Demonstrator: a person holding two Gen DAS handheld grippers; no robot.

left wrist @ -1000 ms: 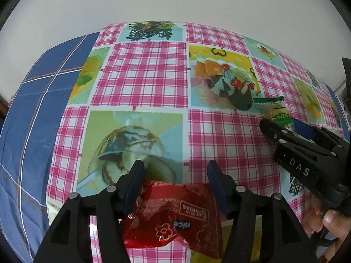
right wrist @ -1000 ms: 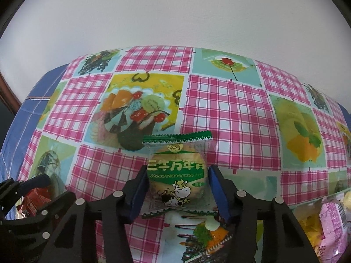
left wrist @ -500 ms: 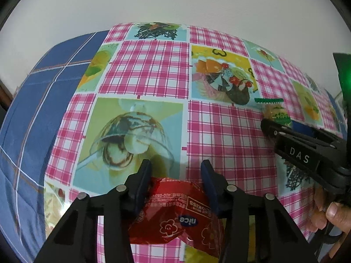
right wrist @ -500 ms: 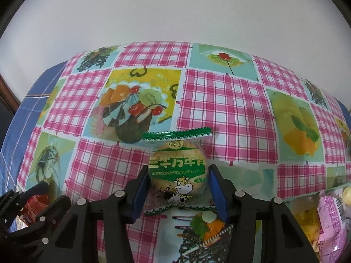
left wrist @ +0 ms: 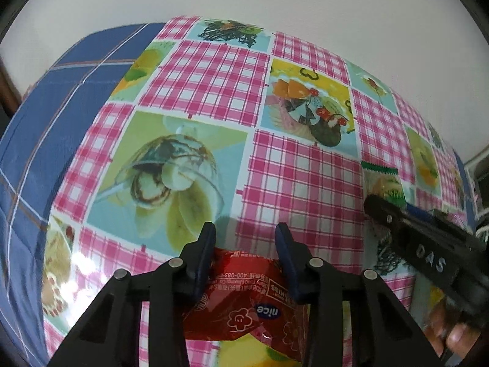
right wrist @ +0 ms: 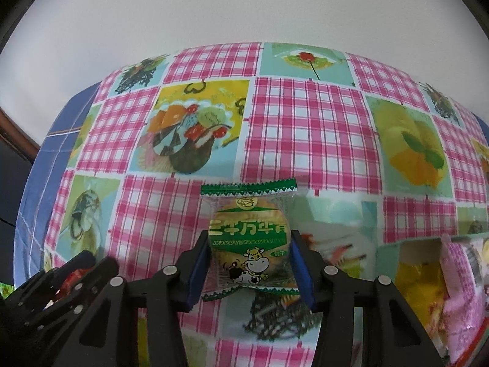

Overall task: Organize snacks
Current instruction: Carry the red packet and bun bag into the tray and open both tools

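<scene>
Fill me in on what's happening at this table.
A person is sorting snacks with a handheld gripper in each hand. The left gripper has just been closing and now pinches a red packet. The right gripper is shut on a green-edged packet with a cartoon cow. Both packets are low over the checked tablecloth. A box with more packets sits at the right edge of the right view.

Plain white wall (right wrist: 244, 6) behind a pink-checked tablecloth (right wrist: 305, 116), perhaps vinyl.
</scene>
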